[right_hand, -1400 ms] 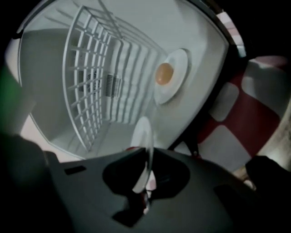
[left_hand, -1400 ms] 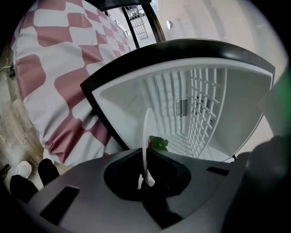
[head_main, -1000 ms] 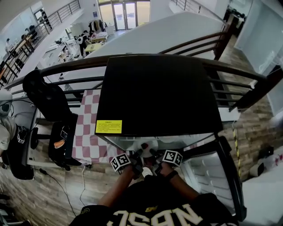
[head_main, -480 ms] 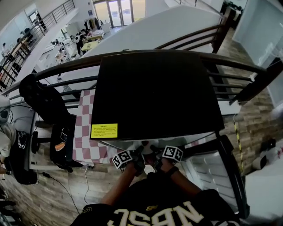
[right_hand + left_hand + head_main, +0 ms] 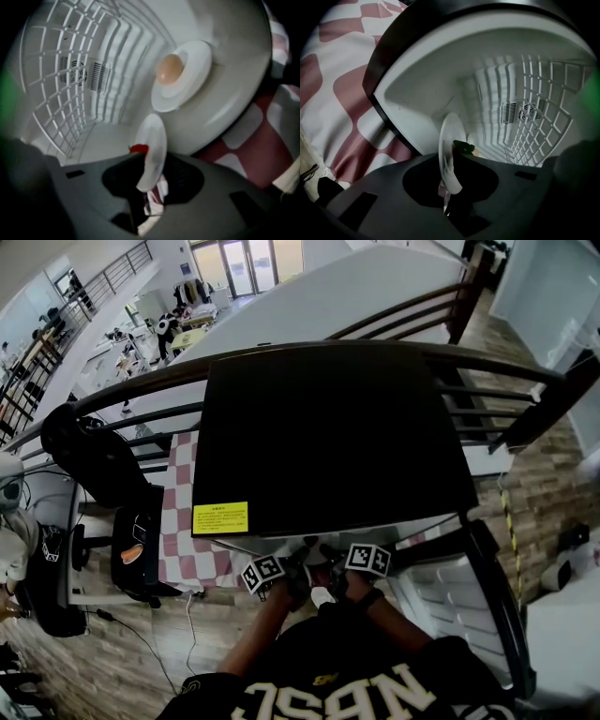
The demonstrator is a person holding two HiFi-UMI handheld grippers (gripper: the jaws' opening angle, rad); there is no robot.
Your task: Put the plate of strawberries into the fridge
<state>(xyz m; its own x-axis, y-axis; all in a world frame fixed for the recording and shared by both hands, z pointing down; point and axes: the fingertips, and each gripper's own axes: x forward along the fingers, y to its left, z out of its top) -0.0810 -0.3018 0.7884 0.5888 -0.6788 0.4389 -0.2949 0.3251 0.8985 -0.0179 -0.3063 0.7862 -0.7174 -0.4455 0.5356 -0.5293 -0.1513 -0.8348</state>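
The checked surface [image 5: 178,521] is seen at far left, beside the open fridge [image 5: 328,427]. The left tongs [image 5: 449,187] are held at the fridge mouth. Their jaws have just been eased apart, and the plate [image 5: 449,140] rim stands between them with slack either side, so no firm grip is read. The plate lies straight ahead of both tongs, inside the white cavity, spanning from one to the other with the strawberries [image 5: 464,146] on it. It is probably set down on the fridge floor, though that contact is not clearly shown. The right tongs [image 5: 151,185] have likewise just been opened a little around the opposite rim. Neither hand is nearer. Compared with a second ago, less of the plate is seen past the fridge top in the head view.
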